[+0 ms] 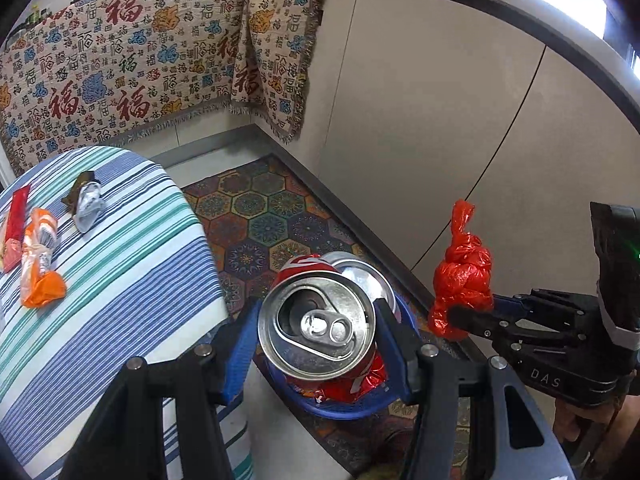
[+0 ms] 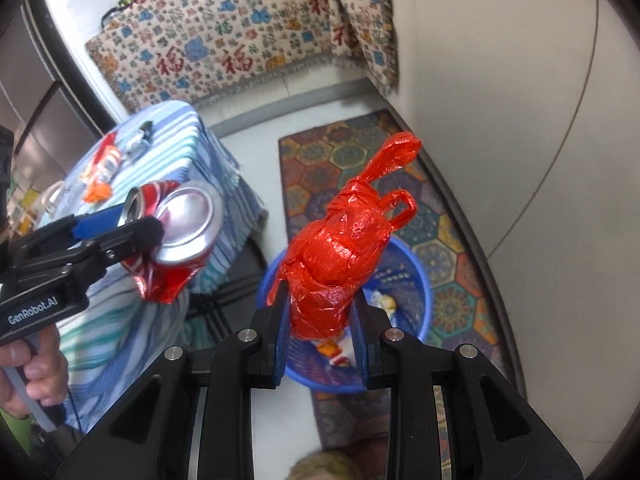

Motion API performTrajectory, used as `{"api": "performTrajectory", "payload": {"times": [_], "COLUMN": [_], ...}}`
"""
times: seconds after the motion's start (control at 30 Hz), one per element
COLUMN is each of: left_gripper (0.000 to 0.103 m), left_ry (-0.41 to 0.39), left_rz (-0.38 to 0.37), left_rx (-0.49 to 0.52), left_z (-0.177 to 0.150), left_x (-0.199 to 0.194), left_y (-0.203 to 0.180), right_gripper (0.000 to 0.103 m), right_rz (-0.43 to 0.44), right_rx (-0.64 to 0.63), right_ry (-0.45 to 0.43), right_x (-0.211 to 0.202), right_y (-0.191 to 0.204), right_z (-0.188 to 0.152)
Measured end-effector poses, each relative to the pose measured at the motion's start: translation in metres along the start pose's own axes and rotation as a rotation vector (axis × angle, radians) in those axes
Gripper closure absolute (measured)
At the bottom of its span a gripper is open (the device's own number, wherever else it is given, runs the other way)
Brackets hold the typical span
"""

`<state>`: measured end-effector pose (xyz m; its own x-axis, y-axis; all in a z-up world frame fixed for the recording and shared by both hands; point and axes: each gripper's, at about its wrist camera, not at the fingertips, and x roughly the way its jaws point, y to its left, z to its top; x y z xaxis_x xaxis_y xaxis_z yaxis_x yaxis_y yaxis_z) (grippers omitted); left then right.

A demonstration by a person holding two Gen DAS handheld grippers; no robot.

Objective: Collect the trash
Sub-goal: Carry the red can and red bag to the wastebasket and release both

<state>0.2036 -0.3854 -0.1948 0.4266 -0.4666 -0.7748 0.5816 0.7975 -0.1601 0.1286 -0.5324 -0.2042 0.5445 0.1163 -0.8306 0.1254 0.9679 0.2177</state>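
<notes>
My left gripper (image 1: 316,332) is shut on a crushed red soda can (image 1: 316,320), held in the air over the blue basket (image 1: 344,408) on the floor. The can (image 2: 180,232) and left gripper (image 2: 132,224) also show in the right wrist view, beside the table. My right gripper (image 2: 320,312) is shut on a knotted red plastic bag (image 2: 340,260), held above the blue basket (image 2: 412,280), which holds some wrappers. In the left wrist view the bag (image 1: 462,276) and right gripper (image 1: 460,316) are at the right.
A striped table (image 1: 120,280) at the left carries an orange wrapper (image 1: 38,260), a red packet (image 1: 14,228) and a crumpled silver wrapper (image 1: 86,200). A patterned rug (image 1: 260,220) covers the floor. Grey cabinets (image 1: 420,120) stand at the right, a patterned cloth (image 1: 140,64) behind.
</notes>
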Motion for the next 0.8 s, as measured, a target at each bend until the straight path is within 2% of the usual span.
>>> {"api": "performTrajectory", "payload": {"times": [0.23,0.63,0.73,0.8], "left_gripper": [0.046,0.046,0.046,0.037], "left_ry": [0.041,0.065,0.082,0.096], "left_rz": [0.000,-0.019,-0.051,-0.067], "left_rx": [0.014,0.011,0.013,-0.002], "left_z": [0.006,0.019,0.023,0.026], "left_x": [0.035,0.066,0.076,0.082], "left_y": [-0.014,-0.013,-0.013,-0.011], "right_gripper": [0.076,0.074,0.064,0.048], "right_rz": [-0.030,-0.059,-0.055,-0.051], "right_rx": [0.016,0.012,0.003,0.008], "right_ry": [0.027,0.068,0.063,0.053], "right_x": [0.013,0.037,0.041,0.040], "right_y": [-0.014,-0.017,-0.018,-0.019], "right_z": [0.001,-0.003,-0.004,-0.004]}}
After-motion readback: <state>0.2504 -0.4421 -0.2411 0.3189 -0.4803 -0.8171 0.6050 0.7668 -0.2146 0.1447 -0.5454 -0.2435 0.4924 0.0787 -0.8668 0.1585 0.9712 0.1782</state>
